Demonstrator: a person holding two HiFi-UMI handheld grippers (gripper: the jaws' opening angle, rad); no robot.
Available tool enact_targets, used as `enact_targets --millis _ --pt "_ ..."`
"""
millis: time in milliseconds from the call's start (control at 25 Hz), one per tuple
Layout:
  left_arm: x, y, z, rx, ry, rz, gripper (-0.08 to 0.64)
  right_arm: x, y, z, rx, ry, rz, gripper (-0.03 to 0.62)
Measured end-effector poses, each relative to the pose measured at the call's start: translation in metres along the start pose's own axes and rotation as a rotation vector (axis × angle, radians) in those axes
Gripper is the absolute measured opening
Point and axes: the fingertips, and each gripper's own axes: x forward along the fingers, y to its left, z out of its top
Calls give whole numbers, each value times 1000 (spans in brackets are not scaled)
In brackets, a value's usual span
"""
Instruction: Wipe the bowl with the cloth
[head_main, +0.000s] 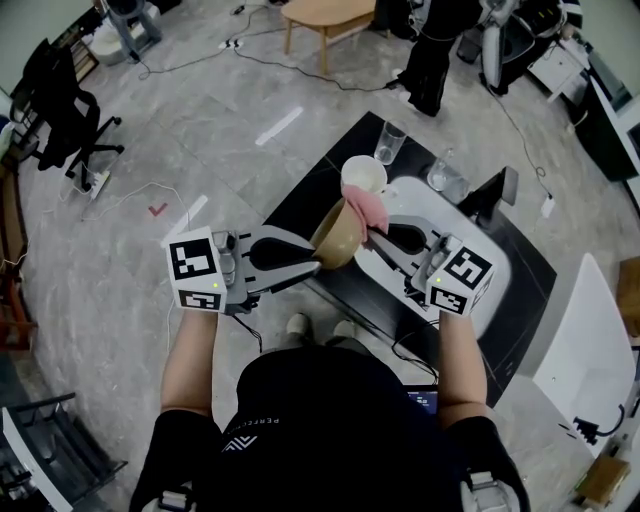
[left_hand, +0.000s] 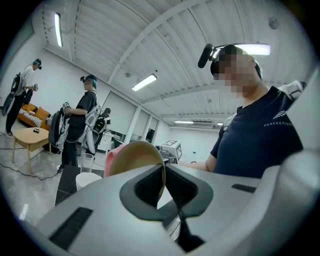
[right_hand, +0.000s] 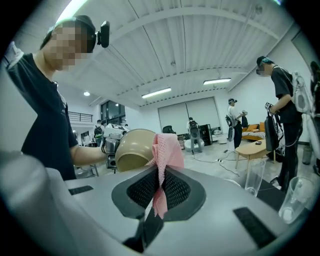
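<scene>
So the tan bowl (head_main: 337, 238) is up in the air over the black table (head_main: 318, 176), tipped on its side, roughly between the two tools; the left gripper (head_main: 318, 262) has its jaws clamped tight on the bowl's thin rim, which shows really clearly in the left gripper view, where the rim runs straight down between the pads; the bowl (left_hand: 134, 156) fills the middle of that view.

The pink cloth (head_main: 367, 207) is bunched against the bowl's far edge; the right gripper (head_main: 373, 232) has its jaws pinched on the cloth, and in the right gripper view the mesh-looking cloth (right_hand: 165, 149) sticks up from between the pads and touches the side of the bowl (right_hand: 131, 150); a bit of it hangs below the pads too.

Just past the cloth there's a white cup (head_main: 363, 176) on the table; further back a clear glass (head_main: 391, 142), and another glass (head_main: 447, 180) off to the right; beyond the table, a wooden side table (head_main: 330, 14) and a black office chair (head_main: 62, 108) on the grey floor.
</scene>
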Motion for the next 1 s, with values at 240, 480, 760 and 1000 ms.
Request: enact_targets --millis 240,480,760,1000 --pt "4 -6 13 8 -45 -15 20 -2 4 -8 15 -14 36 41" --pt "4 3 30 24 -103 43 20 6 13 -14 6 -3 53 41" --pt "5 20 46 5 -186 120 20 20 31 -16 -3 8 99 41" --pt "-1 36 50 -28 -249 193 20 24 50 -12 -26 7 141 41"
